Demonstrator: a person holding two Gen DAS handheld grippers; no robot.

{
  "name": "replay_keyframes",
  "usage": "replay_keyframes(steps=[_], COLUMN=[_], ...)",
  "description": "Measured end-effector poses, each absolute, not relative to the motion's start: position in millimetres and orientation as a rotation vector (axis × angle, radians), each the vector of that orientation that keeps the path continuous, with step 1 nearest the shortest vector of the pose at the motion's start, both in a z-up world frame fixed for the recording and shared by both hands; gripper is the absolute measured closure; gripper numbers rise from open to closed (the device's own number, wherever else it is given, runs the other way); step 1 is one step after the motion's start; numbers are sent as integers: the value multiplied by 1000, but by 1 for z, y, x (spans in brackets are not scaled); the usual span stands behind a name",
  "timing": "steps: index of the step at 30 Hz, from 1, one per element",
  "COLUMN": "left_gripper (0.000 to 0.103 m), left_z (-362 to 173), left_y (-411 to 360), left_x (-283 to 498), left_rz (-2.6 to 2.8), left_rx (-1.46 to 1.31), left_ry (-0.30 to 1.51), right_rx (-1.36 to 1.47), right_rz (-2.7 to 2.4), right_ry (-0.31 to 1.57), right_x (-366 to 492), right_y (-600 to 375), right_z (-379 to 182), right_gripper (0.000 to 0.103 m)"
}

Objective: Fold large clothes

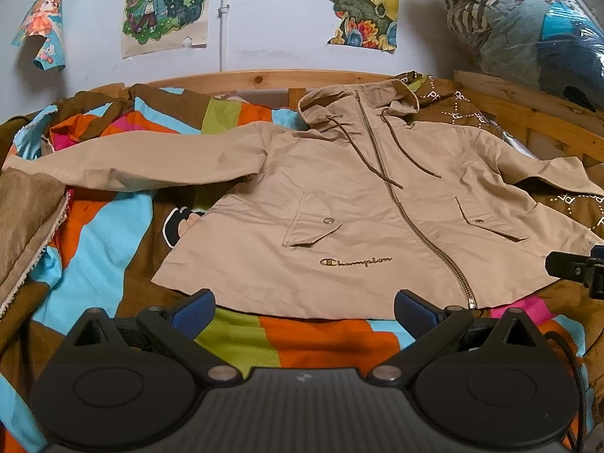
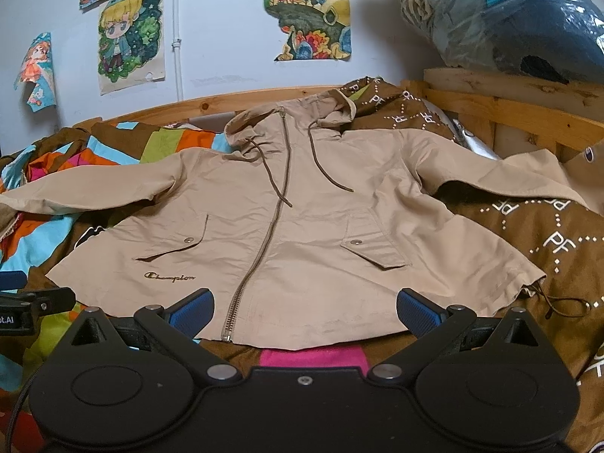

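A beige hooded zip jacket (image 1: 339, 196) (image 2: 287, 207) lies face up and spread flat on a colourful bedspread (image 1: 105, 226), both sleeves stretched out sideways and the hood toward the wall. My left gripper (image 1: 304, 311) hovers open just short of the hem, left of the zipper end. My right gripper (image 2: 305, 311) is open too, its blue pads (image 2: 417, 311) over the hem right of the zipper. Neither holds any cloth. In the left wrist view the right gripper's tip (image 1: 573, 268) shows at the right edge; the left one (image 2: 34, 302) shows at the left edge of the right wrist view.
A wooden bed frame (image 1: 264, 79) runs behind the jacket along a white wall with torn posters (image 1: 166, 3). A plastic-wrapped bundle of bedding (image 2: 509, 19) sits on the frame at the back right. A brown patterned quilt (image 2: 558, 241) lies under the right sleeve.
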State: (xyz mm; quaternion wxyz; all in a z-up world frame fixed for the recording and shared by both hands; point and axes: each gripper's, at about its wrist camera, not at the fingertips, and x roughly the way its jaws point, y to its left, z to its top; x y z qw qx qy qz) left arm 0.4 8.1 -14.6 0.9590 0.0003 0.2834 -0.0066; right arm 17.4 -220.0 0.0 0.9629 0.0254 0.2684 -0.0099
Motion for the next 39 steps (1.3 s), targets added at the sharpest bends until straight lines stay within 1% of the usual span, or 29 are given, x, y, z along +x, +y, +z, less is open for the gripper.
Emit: replay_keyframes(steps=[3, 10, 13, 18, 25, 32, 36, 39], left_gripper=[1, 1, 1, 1, 1, 1, 1, 1], left_z=[-18, -30, -29, -15, 20, 68, 83, 83], left_y=[10, 20, 21, 15, -2, -40, -73, -99], left_x=[2, 12, 12, 21, 50, 103, 136, 158], left_rz=[-8, 22, 31, 31, 11, -38, -63, -124], left_rx=[-5, -70, -71, -34, 36, 166, 212, 210], left_ry=[594, 709, 718, 710, 697, 717, 719, 732], right_rx=[58, 86, 98, 127, 190, 268, 289, 341], right_rz=[-30, -53, -67, -91, -155, -252, -353, -418], right_ry=[551, 615, 621, 631, 629, 520, 373, 264], right_x=[18, 23, 23, 24, 24, 23, 15, 7], right_y=[-220, -222, -225, -231, -246, -276, -302, -331], right_z=[-1, -5, -6, -6, -3, 15, 29, 39], right_gripper=[1, 1, 1, 1, 1, 1, 1, 1])
